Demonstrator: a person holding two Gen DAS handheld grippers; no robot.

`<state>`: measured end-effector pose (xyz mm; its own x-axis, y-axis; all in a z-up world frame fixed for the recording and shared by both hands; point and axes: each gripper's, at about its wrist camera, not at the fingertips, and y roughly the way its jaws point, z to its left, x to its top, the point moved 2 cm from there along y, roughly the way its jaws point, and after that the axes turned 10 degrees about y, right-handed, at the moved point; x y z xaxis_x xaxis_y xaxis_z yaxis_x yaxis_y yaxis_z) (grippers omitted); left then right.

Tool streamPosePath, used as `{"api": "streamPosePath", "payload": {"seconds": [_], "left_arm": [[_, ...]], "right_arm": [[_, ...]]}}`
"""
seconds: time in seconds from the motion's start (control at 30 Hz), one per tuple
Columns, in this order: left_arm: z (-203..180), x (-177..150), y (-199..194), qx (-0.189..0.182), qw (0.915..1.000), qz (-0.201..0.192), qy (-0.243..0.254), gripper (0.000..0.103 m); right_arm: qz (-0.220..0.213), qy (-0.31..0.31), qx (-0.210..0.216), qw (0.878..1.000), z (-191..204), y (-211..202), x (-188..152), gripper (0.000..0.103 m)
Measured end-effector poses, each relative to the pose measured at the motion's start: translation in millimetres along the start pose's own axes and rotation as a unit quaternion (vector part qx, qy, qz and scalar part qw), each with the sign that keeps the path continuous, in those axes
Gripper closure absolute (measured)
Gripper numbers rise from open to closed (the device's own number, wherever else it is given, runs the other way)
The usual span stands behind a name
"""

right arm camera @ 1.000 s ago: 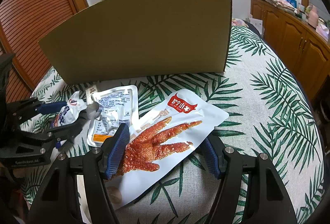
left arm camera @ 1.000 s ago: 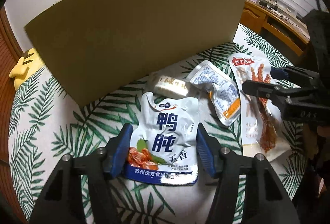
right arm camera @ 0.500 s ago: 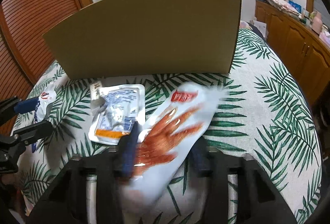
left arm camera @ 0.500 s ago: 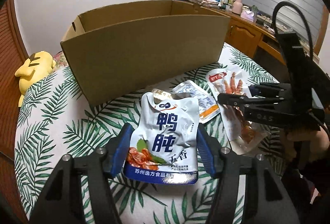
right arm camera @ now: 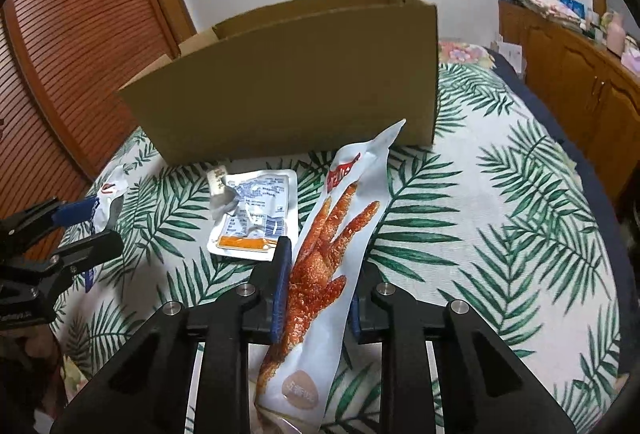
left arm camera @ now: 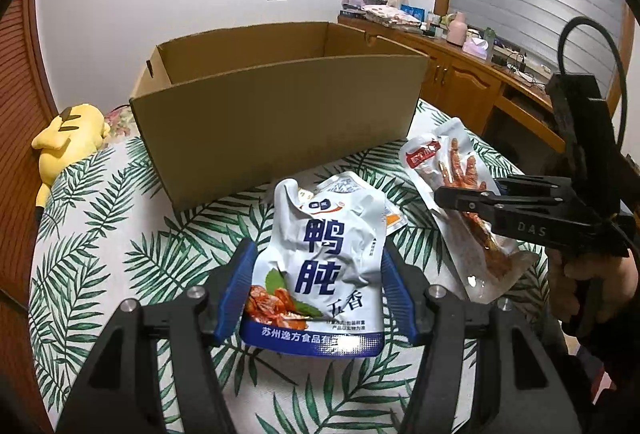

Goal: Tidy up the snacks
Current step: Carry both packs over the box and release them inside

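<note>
now holding a pack in each gripper. left gripper (left arm camera: 316,294) is clamping the white-and-blue pouch (left arm camera: 324,266) by its two side edges, jaws at a middling width with the pouch bowed between the blue pads. right gripper (right arm camera: 318,290) is pinched down narrow on the chicken-foot pack (right arm camera: 332,254), which is folding lengthwise and standing up tilted between the jaws. both packs are riding above the palm-print cloth (right arm camera: 500,218), in front of the near wall of the open cardboard box (left arm camera: 280,122).

judging the step: carrying both packs over that wall and into the box. doing it well means lifting until the dangling ends are clearing the rim, since the chicken-foot pack is long and floppy and could catch the wall. keeping the two grippers apart on the way in, then letting go low inside, one at a time. the left grip is on slick edges only, so i am avoiding jerks.

a clear flat packet (right arm camera: 256,218) with an orange strip is lying on the cloth between us, with a small wrapped piece (right arm camera: 218,180) touching its corner; these come after.

writing: pouch is reading 鸭肫 in big blue, 五香 below, and 苏州逸方食品有… on the blue band. the red label on the chicken-foot pack is too small to read. "das" is showing on the right gripper's body.
</note>
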<state>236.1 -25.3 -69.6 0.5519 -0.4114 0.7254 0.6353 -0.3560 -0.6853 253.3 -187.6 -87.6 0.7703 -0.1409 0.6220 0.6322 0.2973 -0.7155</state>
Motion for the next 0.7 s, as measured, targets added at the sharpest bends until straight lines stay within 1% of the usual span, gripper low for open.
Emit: {"api": "streamPosePath", "payload": {"seconds": [0.17, 0.3, 0.53, 0.7], "left_arm": [[-3.7, 10.6, -8.5, 0.009, 0.9999, -0.012, 0.005, 0.042], [-2.6, 27.2, -15.6, 0.018, 0.9995, -0.025, 0.009, 0.042], [8.4, 61.7, -19.6, 0.033, 0.9984, -0.045, 0.010, 0.042], [24.2, 82.6, -20.2, 0.035, 0.9978, -0.056, -0.001, 0.042]], "right_arm": [[-0.025, -0.001, 0.011, 1.000, -2.3, -23.9, 7.1, 0.082], [-0.046, -0.019, 0.018, 0.999, 7.0, -40.9, 22.1, 0.082], [-0.085, -0.062, 0.021, 0.994, 23.9, -67.3, 73.1, 0.082], [-0.102, -0.079, 0.025, 0.991, 33.0, -76.0, 107.2, 0.082]]}}
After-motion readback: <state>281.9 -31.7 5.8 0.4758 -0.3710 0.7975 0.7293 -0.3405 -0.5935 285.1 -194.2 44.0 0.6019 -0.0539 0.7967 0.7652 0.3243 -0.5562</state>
